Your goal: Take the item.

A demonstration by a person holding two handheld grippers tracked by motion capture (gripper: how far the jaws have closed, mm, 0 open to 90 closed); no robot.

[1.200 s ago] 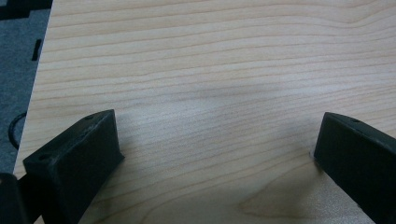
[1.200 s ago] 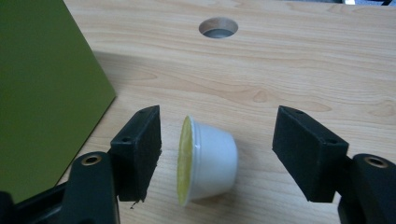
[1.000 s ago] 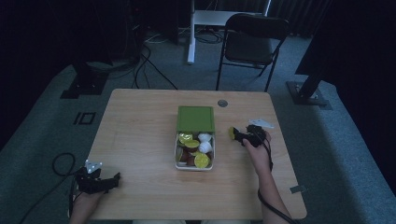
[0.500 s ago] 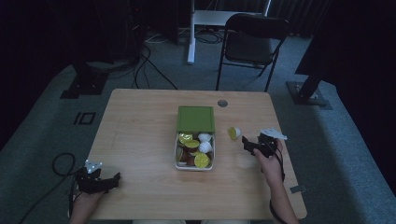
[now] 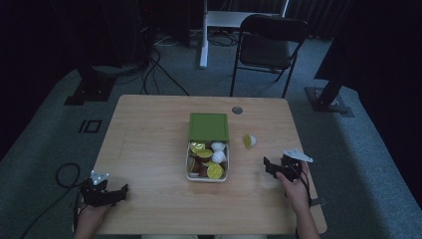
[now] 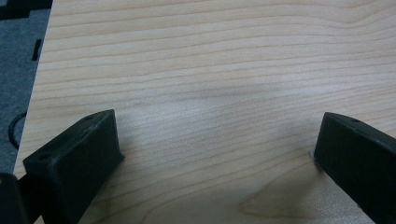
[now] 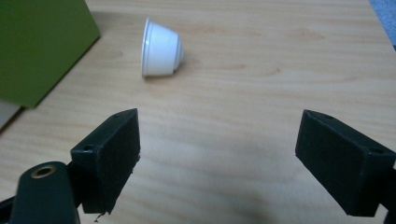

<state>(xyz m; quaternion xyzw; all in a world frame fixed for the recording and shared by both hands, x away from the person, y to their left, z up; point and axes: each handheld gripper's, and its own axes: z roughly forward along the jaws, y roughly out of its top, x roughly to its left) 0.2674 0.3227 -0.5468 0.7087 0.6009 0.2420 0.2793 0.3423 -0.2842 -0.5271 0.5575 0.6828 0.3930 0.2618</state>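
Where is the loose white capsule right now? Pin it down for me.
In the high view the capsule lies on its side on the table, just right of the green lid, apart from it, ahead of the open right gripper.

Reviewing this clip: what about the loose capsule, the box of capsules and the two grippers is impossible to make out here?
- Capsule, right gripper view: lies on its side with its lid turned away, so the lid colour is hidden there.
- Box, high view: capsules overlap in dim light; no reliable count.
- Green lid, right gripper view: cut off by the frame's left edge.
- Left gripper, high view: too small and dark; its own view shows the jaws apart.
- Right gripper: open, empty.
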